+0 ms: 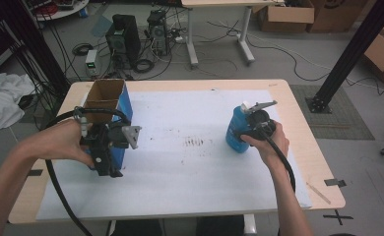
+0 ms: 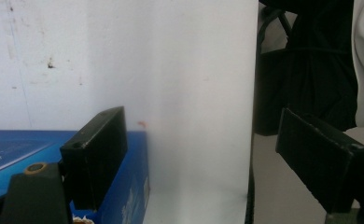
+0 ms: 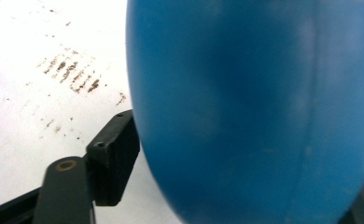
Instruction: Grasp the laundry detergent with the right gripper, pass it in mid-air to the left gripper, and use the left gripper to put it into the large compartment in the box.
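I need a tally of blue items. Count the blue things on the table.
2. The blue box stands open-topped at the table's left, by the left claw; the blue bottle stands at the right, between the right claw's jaws.

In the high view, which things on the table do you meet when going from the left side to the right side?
Open blue cardboard box with the left gripper at it → patch of dark marks on the white table cover → blue plastic bottle → right gripper around that bottle.
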`<action>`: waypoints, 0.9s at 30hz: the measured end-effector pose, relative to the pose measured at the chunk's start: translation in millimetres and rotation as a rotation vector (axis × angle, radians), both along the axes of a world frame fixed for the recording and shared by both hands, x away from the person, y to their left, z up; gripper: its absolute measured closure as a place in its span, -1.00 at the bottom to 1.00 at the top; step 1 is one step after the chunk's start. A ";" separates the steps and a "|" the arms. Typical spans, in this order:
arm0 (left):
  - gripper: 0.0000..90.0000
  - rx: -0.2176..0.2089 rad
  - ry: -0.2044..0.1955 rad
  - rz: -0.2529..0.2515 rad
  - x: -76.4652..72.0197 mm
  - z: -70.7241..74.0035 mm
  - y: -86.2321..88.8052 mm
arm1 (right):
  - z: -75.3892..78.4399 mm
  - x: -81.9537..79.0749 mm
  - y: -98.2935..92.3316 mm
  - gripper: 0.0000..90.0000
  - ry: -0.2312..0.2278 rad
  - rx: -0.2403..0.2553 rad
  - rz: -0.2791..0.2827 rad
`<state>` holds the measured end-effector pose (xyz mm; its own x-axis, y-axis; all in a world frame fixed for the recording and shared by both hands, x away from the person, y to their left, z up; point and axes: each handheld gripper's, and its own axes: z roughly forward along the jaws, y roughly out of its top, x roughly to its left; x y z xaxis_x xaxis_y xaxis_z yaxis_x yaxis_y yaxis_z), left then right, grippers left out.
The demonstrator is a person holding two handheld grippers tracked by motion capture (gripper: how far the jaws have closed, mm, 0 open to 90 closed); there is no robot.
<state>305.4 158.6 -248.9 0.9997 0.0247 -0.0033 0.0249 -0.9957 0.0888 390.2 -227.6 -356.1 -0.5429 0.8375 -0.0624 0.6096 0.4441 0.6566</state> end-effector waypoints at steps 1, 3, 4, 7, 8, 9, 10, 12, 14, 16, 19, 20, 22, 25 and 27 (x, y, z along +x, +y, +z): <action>-0.61 -0.006 -0.002 0.000 -0.1 -0.6 0.2 | -0.1 -0.4 0.2 -0.30 -0.006 -0.001 -0.002; -0.61 -0.003 -0.001 0.000 -0.1 -0.8 -0.1 | -1.3 -1.2 0.6 -0.28 -0.004 0.011 0.001; -0.61 -0.003 -0.001 -0.001 -0.1 -1.1 -0.2 | -1.8 -1.7 1.1 -0.26 -0.009 0.005 -0.001; -0.61 -0.005 0.001 -0.001 -0.4 -1.8 -0.5 | -2.4 -2.6 0.9 -0.21 -0.022 0.004 -0.009; -0.61 -0.007 -0.001 -0.002 -0.4 -1.9 -0.4 | -2.4 -2.8 0.7 -0.18 -0.029 0.003 -0.013; -0.61 -0.009 -0.001 -0.001 -0.4 -1.8 -0.3 | -2.4 -3.0 0.5 -0.15 -0.033 0.004 -0.017; -0.61 -0.006 -0.001 -0.001 -0.2 -1.4 -0.3 | -2.4 -3.0 0.0 -0.11 -0.035 0.004 -0.019; -0.61 -0.007 -0.006 -0.003 0.0 -1.2 -0.1 | -2.8 -3.0 -1.3 -0.09 -0.038 0.019 -0.025; -0.61 -0.009 -0.003 0.000 -0.4 -1.4 0.1 | -3.6 -3.0 -2.7 -0.08 -0.041 0.042 -0.031; -0.61 -0.008 -0.002 0.001 -0.6 -1.4 0.2 | -4.4 -3.2 -3.7 -0.08 -0.043 0.054 -0.030; -0.61 -0.009 -0.003 0.000 -0.5 -1.3 0.1 | -5.3 -3.4 -5.7 -0.07 -0.048 0.074 -0.026; -0.61 -0.009 -0.003 0.001 -0.6 -1.2 0.0 | -5.7 -3.5 -6.5 -0.06 -0.050 0.080 -0.024; -0.61 -0.009 -0.002 0.002 -0.8 -1.3 0.1 | -6.7 -3.9 -7.8 -0.05 -0.053 0.097 -0.026; -0.61 -0.009 -0.004 0.002 -0.6 -1.5 0.0 | -7.3 -3.9 -9.6 -0.03 -0.056 0.107 -0.015; -0.61 -0.006 -0.007 -0.003 -0.6 -0.9 -0.5 | -7.9 -4.0 -10.9 -0.02 -0.060 0.117 -0.010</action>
